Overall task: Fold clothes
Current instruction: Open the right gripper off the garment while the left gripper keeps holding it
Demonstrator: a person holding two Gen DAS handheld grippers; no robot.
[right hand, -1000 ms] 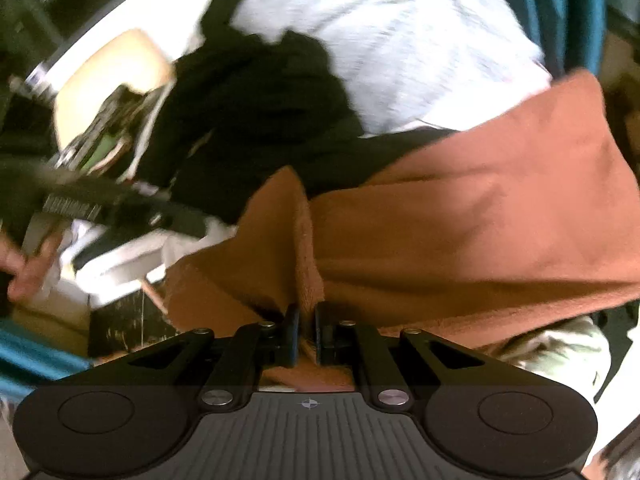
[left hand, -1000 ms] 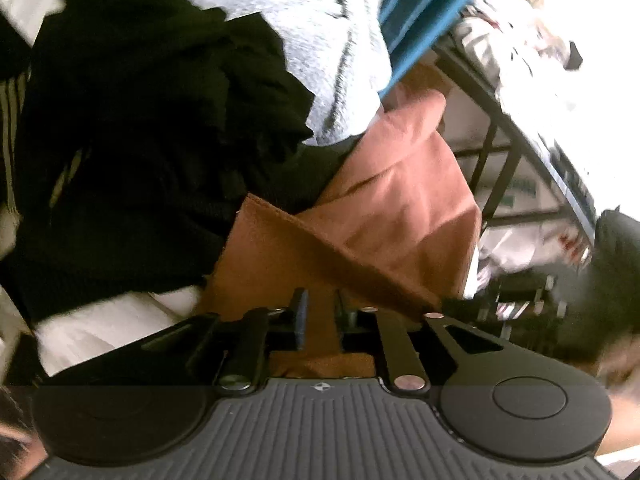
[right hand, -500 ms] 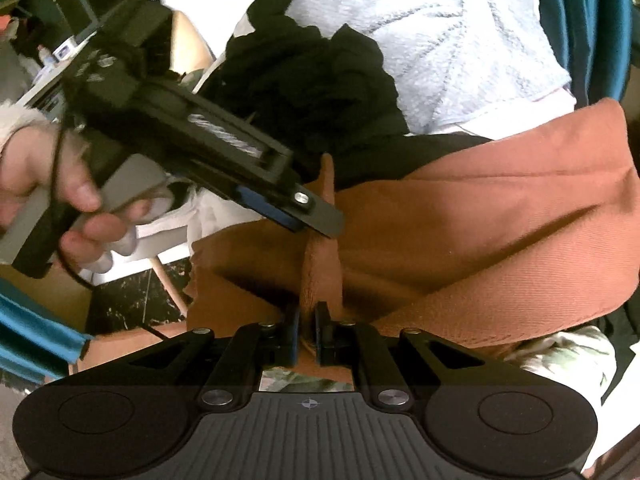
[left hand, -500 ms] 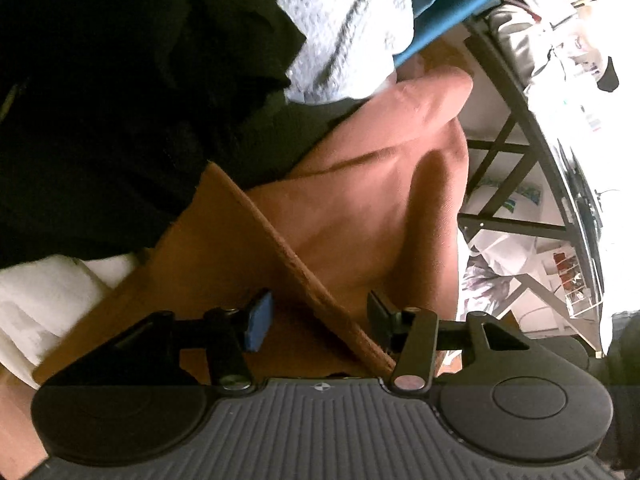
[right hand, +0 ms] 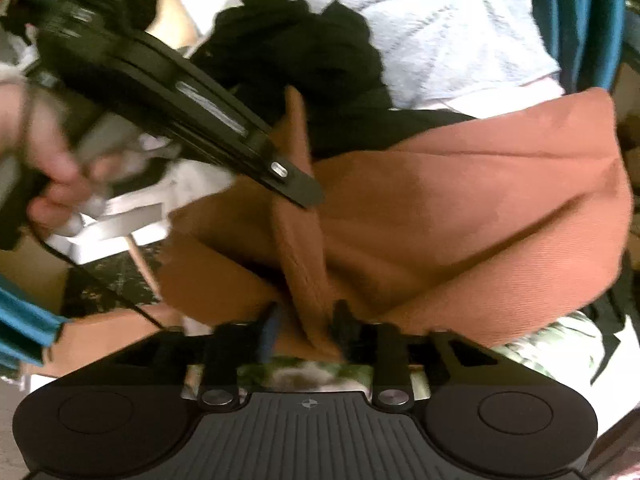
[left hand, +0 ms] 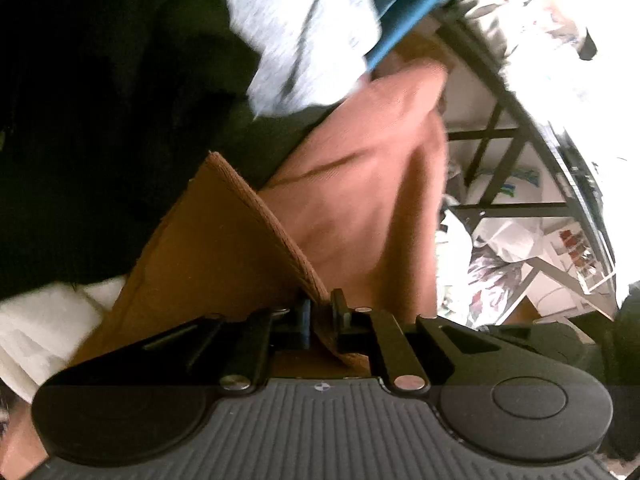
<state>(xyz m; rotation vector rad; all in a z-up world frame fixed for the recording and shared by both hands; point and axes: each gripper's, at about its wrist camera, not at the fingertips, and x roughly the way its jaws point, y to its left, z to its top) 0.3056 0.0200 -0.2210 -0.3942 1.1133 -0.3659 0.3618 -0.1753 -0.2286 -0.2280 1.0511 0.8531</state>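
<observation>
A rust-brown garment hangs in front of both cameras, lifted off a pile of clothes. My left gripper is shut on its thick ribbed hem, which runs up and to the left from the jaws. In the right wrist view the same brown garment spreads to the right. My right gripper has its jaws parted around a vertical fold of it, and the picture is blurred there. The left gripper also shows in that view, pinching the same fold higher up.
A black garment and a light grey knit garment lie behind the brown one. A white cloth sits at lower left. A metal-framed table with clutter stands at the right. A patterned green-white cloth lies under the right gripper.
My left gripper was open half a second ago and has closed on the brown hem. My right gripper was shut on the fold and has now parted its jaws.
</observation>
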